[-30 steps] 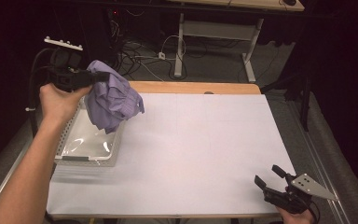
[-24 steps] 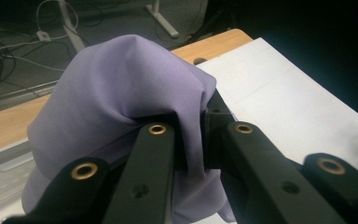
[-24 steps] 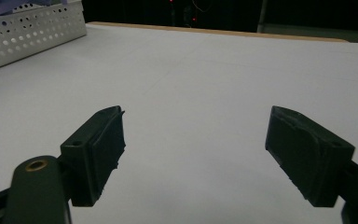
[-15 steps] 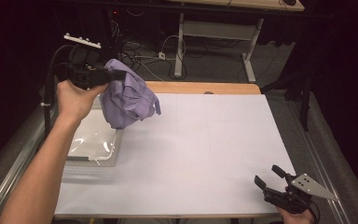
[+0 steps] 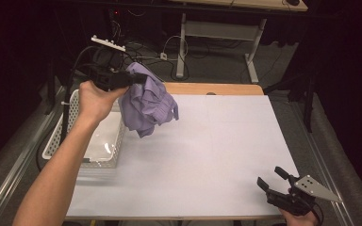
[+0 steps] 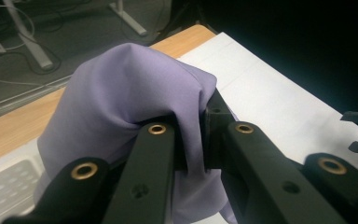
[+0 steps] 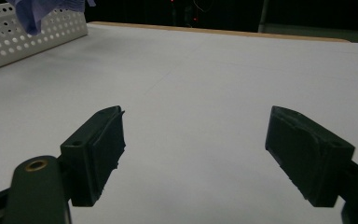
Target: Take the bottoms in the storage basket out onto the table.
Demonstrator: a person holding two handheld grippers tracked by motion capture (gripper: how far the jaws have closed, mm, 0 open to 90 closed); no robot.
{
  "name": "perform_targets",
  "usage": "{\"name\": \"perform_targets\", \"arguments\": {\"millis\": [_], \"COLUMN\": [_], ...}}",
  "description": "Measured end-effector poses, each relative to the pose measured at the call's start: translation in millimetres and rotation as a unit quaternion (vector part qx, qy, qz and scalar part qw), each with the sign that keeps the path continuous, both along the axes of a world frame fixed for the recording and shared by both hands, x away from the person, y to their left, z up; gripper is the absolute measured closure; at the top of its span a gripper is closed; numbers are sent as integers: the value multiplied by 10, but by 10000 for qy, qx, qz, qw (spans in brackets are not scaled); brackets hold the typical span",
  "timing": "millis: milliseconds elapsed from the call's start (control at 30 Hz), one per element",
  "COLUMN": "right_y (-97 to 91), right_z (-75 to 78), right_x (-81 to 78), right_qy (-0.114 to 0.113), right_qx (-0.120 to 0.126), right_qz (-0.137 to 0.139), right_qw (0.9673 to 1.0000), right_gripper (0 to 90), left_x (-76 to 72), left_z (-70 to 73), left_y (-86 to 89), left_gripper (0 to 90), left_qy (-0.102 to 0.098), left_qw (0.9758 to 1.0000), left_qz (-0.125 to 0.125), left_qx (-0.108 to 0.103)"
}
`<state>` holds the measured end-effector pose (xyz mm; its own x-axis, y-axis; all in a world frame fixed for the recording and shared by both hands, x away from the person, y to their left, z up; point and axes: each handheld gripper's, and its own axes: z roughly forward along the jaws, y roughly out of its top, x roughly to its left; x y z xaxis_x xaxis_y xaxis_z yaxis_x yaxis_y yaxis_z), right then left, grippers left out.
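Note:
A crumpled purple cloth [image 5: 147,100] hangs in the air over the left part of the white table [image 5: 217,141], just right of the white basket [image 5: 61,136]. My left gripper [image 5: 134,80] is shut on the cloth's top and holds it up; in the left gripper view the purple cloth [image 6: 121,107] bunches between and over the two black jaws, midpoint [image 6: 193,133]. My right gripper [image 5: 271,179] rests low at the table's near right corner, open, nothing between its pads [image 7: 193,149]. The cloth's lower edge [image 7: 42,11] shows far off at top left.
The white perforated basket [image 7: 23,32] stands on the table's left side with a clear plastic sheet [image 5: 99,148] in its bottom. A wooden strip [image 5: 212,88] runs along the table's far edge. Desk legs and cables [image 5: 184,47] lie on the floor beyond.
My left hand has carried the purple cloth to the right, from above the basket out over the table. The right gripper has stayed where it was.

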<state>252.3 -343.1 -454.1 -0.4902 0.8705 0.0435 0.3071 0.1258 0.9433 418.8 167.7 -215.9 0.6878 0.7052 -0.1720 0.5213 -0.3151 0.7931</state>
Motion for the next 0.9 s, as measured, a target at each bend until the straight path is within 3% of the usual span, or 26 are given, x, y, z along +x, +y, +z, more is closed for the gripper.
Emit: {"name": "perform_targets", "arguments": {"millis": [467, 900], "right_y": [-3, -3], "right_z": [-1, -1], "right_x": [2, 1], "right_qy": [0, -2], "right_qx": [4, 7], "right_qz": [10, 22], "right_qw": [10000, 10000], "right_gripper": [206, 206], "left_x": [43, 95], "left_z": [-113, -242], "left_y": [-340, -583], "left_gripper": [824, 822], "left_qy": [36, 62], "left_qw": [9993, 9982], "left_qz": [-374, -569], "left_qx": [80, 148]}}
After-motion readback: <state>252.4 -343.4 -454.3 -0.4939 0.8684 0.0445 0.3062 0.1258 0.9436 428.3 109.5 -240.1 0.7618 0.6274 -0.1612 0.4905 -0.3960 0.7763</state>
